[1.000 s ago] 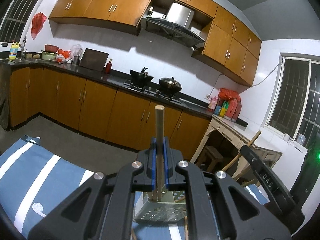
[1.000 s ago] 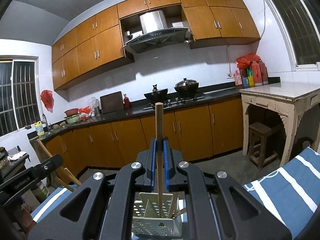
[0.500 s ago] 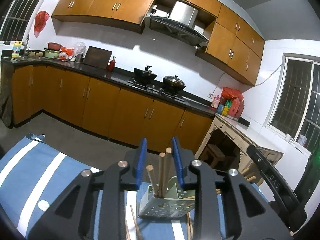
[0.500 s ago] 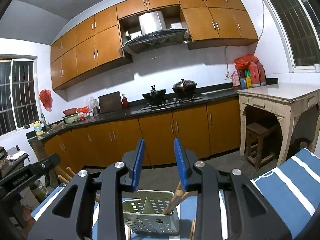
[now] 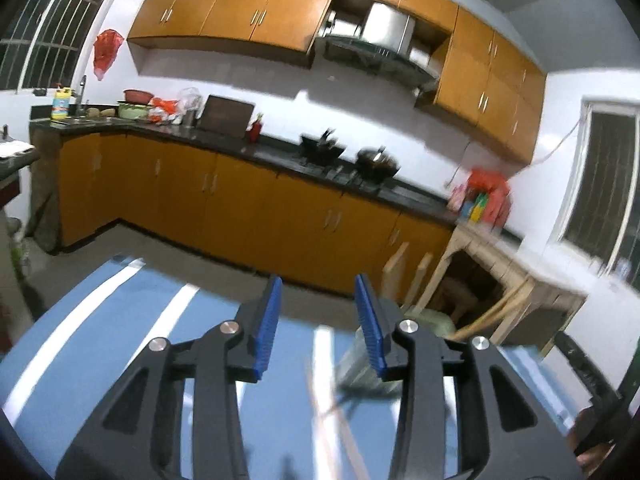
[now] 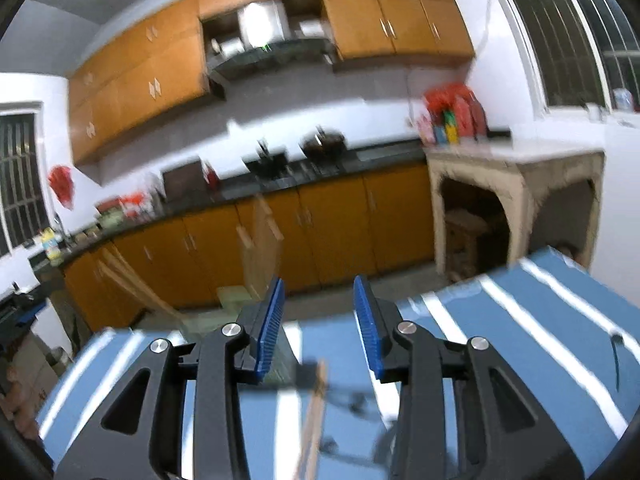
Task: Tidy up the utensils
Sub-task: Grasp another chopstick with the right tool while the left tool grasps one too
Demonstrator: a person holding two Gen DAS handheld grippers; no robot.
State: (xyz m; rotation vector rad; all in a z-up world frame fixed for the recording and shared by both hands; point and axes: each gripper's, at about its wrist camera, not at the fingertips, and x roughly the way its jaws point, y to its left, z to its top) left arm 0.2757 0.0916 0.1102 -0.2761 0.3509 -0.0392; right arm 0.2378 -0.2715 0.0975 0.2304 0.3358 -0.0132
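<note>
A pale green perforated utensil holder point(image 5: 434, 322) stands on the blue striped cloth point(image 5: 120, 320), with wooden chopsticks point(image 5: 396, 268) upright in it. In the left wrist view it sits behind the right finger. My left gripper point(image 5: 318, 292) has its jaws opening, with nothing between the blue pads. A loose chopstick point(image 5: 320, 408) lies on the cloth below it. In the right wrist view the holder point(image 6: 232, 294) and its chopsticks point(image 6: 260, 240) stand left of my right gripper point(image 6: 318, 292), whose jaws are opening on nothing. Another loose chopstick point(image 6: 314, 412) lies under it. Both views are blurred.
Orange cabinets under a dark counter point(image 5: 280, 156) with pots run along the far wall. A pale stone side table point(image 6: 516, 168) with a stool under it stands at the right. The other gripper's black body point(image 5: 592, 384) shows at the right edge.
Both grippers let go of their upright chopsticks, which now stand in the holder, and their jaws opened. The left gripper moved left of the holder, the right gripper right of it.
</note>
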